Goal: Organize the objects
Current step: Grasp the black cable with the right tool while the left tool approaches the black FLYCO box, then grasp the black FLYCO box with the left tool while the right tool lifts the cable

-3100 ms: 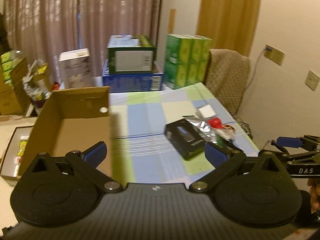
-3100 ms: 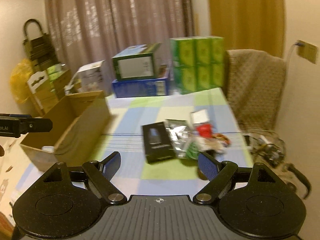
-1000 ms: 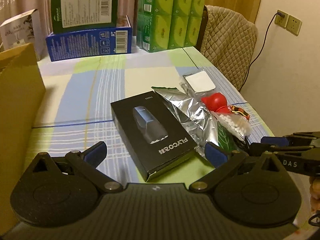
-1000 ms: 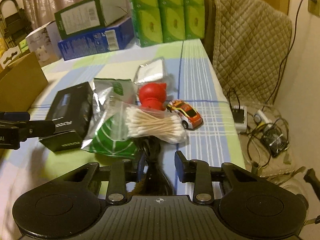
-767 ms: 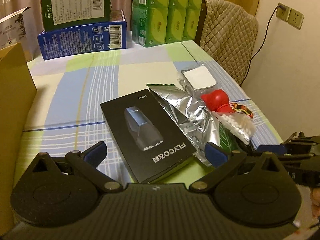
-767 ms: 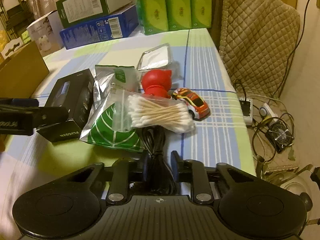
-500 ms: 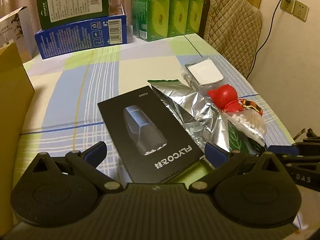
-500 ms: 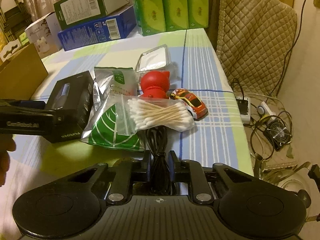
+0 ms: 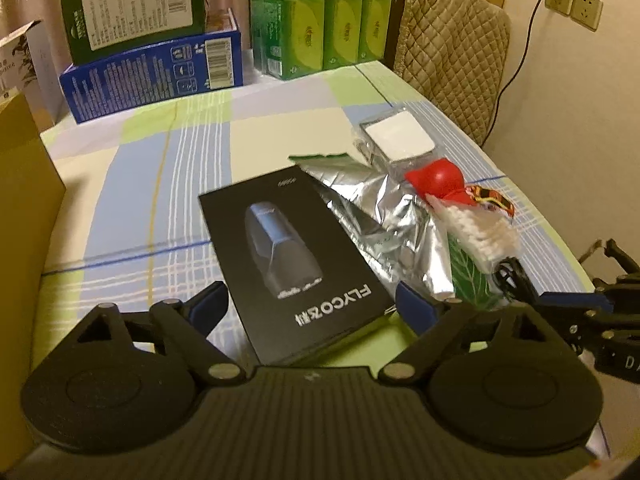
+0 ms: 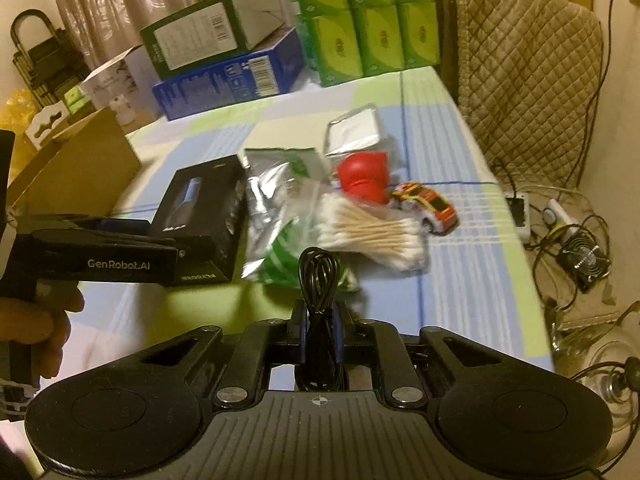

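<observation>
One checked tablecloth (image 9: 140,184) carries one cardboard box (image 10: 76,164), one black FLYCO box (image 9: 292,256), one foil pouch (image 9: 380,216), one bag of cotton swabs (image 10: 376,232), one red toy (image 10: 362,178) and one toy car (image 10: 426,204). The left gripper (image 9: 312,304) gapes wide, holding nothing, its fingers either side of the FLYCO box's near end. The right gripper (image 10: 320,332) is clamped on one coiled black cable (image 10: 320,276), just in front of the swabs.

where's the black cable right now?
Right wrist view: the black cable is pinched in the right gripper, lifted just in front of the cotton swabs and green bag.

Left claw (image 9: 310,306) spread wide and low over the table, right claw (image 10: 320,330) clamped nearly closed
</observation>
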{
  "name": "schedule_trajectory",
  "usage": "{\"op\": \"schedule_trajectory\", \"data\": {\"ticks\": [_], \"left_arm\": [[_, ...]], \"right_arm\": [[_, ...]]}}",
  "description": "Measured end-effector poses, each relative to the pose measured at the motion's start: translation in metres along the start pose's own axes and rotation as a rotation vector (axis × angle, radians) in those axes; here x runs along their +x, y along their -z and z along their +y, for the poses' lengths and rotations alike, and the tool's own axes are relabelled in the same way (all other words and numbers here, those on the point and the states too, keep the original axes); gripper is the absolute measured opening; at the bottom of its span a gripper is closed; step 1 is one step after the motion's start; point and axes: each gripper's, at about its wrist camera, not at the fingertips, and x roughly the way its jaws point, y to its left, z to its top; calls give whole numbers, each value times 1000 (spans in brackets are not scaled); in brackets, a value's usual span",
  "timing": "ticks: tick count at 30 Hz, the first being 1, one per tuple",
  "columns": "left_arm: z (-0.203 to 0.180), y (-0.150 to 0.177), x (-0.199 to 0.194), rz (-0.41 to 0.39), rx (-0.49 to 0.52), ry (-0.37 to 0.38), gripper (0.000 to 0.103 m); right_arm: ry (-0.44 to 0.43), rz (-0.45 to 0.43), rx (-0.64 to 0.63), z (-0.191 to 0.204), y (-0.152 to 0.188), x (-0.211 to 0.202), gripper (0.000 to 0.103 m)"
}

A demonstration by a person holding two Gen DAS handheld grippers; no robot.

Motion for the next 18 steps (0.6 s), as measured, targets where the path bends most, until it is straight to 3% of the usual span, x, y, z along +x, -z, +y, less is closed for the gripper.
{"op": "schedule_trajectory", "data": {"ticks": [9,15,18], "left_arm": [[18,15,-22,-1,7,-47,86],[13,3,-5,10,39,-51,89],[11,4,-1,24,56,-61,85]], "right_arm": [[0,4,4,13,8,-4,9],[-2,2,3,15,4,2,7],[8,-5,-27,22,5,2,6]]}}
